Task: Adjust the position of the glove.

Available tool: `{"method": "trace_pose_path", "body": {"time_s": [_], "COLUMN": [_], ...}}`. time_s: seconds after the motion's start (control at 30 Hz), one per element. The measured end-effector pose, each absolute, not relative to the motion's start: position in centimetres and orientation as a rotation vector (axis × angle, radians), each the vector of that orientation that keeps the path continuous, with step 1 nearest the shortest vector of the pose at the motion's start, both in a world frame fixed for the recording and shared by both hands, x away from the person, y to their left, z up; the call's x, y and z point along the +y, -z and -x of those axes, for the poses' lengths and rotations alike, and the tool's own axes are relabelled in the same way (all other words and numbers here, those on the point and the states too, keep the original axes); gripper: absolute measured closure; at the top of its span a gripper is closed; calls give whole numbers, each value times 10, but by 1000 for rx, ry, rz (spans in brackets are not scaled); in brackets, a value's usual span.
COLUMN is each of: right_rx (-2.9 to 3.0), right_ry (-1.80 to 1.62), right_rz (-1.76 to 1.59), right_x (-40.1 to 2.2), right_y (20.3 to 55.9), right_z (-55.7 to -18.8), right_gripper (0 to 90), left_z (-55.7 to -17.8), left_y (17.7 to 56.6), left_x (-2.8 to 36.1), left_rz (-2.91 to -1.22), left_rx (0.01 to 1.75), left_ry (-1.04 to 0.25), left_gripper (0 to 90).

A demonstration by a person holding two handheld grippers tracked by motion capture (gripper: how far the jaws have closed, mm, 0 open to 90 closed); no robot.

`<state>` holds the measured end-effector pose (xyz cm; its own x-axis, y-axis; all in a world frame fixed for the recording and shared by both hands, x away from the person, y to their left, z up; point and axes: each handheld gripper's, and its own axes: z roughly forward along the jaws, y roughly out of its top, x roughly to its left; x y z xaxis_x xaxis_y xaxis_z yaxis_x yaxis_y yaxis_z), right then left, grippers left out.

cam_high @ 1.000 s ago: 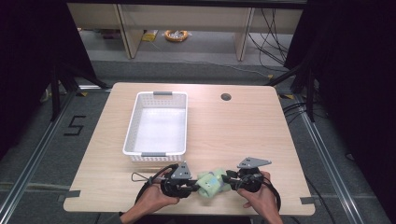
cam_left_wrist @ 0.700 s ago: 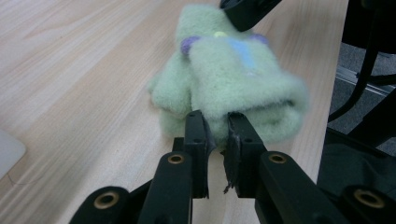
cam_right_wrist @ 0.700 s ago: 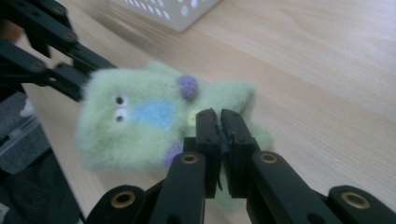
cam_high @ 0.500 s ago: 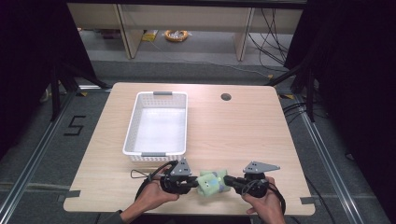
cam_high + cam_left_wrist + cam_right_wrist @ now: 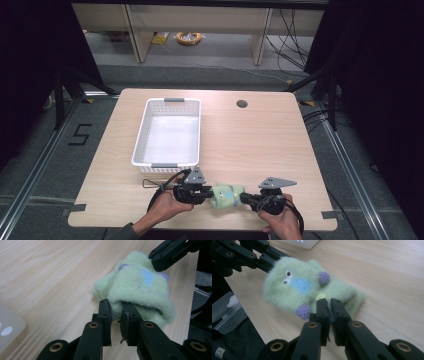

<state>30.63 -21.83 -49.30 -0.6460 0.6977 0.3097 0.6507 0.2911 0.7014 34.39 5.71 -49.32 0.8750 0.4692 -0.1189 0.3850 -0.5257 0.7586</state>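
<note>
Digit "5" (image 5: 80, 134) marked in black tape on floor, far left of left hand-held gripper (image 5: 204, 192), beyond surface (image 5: 260, 135) edge. No other text, label or brand readable.

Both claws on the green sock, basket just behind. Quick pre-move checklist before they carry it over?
1. Left claw shut on the sock: ok, its jaws pinch the open cuff edge.
2. Right claw shut on the sock's other end: ok, its jaws have just closed on the fabric there.
3. Sock clear of the table: not ok, it lies on the near edge between the claws.
4. Basket ready to take it: ok, nothing shows inside in the high view.
5. Path from sock to basket: ok, bare wood between them.
6. Cable by the left hand clear of the basket: cannot tell, it loops close to the near wall.
</note>
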Motion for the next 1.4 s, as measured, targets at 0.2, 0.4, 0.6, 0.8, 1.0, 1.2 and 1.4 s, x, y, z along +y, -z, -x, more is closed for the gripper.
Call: {"method": "trace_pose_path", "body": {"time_s": [0.2, 0.4, 0.6, 0.8, 1.0, 1.2, 1.4], "right_rx": [2468, 2407, 2385, 2427, 2471, 2476, 2482], "right_ry": [-1297, -1299, -1306, -1260, -1242, -1238, -1294], "right_rz": [-1300, -1296, -1375, -1338, -1379, -1414, -1454], "right_x": [-218, -221, -222, -220, -219, -219, -222], "right_y": [494, 489, 488, 493, 500, 505, 511], "right_z": [-306, -307, -308, -313, -322, -325, -328], "right_gripper": [808, 682, 580, 539, 512, 512, 531], "left_z": [-341, -335, -325, -323, -335, -340, -344], "left_y": [493, 490, 487, 485, 499, 503, 507], "left_x": [60, 74, 78, 66, 56, 51, 53], "left_rz": [-2181, -2133, -2076, -2050, -2048, -2042, -2010], "left_rx": [640, 733, 805, 862, 932, 962, 973], "left_ry": [-125, -53, 41, 104, 177, 226, 247], "left_gripper": [730, 622, 498, 423, 411, 444, 516]}}
